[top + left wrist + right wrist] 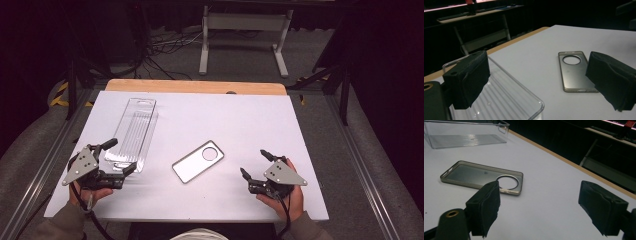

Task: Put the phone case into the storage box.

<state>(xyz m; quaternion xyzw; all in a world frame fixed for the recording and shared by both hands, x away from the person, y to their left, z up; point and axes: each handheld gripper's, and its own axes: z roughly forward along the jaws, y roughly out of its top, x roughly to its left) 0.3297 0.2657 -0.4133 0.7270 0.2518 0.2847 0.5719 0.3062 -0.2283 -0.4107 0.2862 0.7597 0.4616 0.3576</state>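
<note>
open table (260, 120) right of phone case (198, 161), clear tray (133, 132) blocking left

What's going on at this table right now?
A person sits at a white table with a tool in each hand. The left tool is open, its jaws at the near end of a clear plastic tray without gripping it. The right tool is open too, resting to the right of a phone case that lies flat in the middle. Nothing is being held yet.
</note>
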